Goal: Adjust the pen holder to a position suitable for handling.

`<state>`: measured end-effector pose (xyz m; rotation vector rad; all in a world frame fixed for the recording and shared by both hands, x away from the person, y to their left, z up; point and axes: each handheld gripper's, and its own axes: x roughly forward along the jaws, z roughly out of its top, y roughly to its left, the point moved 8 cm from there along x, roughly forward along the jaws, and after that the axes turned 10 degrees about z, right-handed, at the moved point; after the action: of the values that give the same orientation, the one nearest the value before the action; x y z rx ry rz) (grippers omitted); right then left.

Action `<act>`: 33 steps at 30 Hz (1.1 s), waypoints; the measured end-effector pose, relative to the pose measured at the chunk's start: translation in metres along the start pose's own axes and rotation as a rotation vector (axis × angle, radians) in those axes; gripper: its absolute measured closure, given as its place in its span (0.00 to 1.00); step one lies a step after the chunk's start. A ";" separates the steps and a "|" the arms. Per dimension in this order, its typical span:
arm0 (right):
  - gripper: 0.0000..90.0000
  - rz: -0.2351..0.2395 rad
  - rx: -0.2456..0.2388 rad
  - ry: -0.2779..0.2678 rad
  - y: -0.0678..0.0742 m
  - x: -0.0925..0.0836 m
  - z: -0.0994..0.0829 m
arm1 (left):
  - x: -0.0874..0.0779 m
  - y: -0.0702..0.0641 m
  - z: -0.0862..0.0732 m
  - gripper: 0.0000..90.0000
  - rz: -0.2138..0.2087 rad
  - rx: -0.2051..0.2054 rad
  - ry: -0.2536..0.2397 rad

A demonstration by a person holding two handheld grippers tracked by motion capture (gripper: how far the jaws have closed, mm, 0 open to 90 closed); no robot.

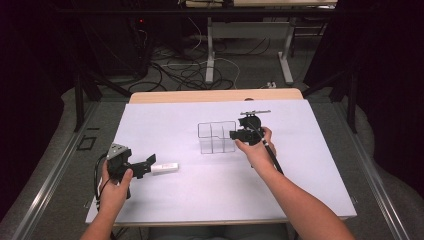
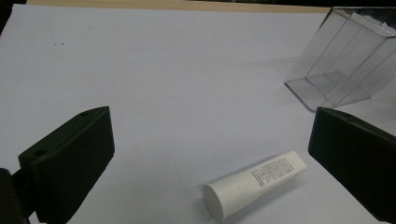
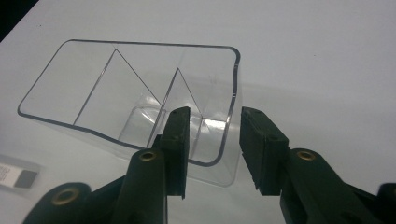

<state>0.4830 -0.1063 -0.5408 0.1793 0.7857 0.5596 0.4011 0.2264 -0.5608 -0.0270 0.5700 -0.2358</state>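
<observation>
A clear plastic organizer with inner dividers stands upright near the middle of the white counter. The right tongs are at its right-hand end, held by the person's right hand. In the right gripper view the two black jaws straddle the end wall of the organizer, one jaw inside the nearest compartment and the other outside it; there is a visible gap between the outer jaw and the wall, so the jaws stand partly open around the wall and do not press on it. A white tube lies on its side on the counter, well apart from the organizer, toward the left front. The left tongs sit just beside the tube, held by the left hand. In the left gripper view the jaws are spread wide, and the tube lies flat on the counter between them, cap end toward the camera, touching neither jaw.
</observation>
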 end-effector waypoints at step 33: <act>0.35 0.116 -0.265 -0.181 -0.014 -0.064 -0.013 | 0.000 0.003 0.000 0.00 0.000 0.020 0.005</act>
<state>0.4428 -0.1534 -0.5155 0.0306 0.5215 0.7408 0.4018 0.2295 -0.5607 -0.0066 0.5726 -0.2415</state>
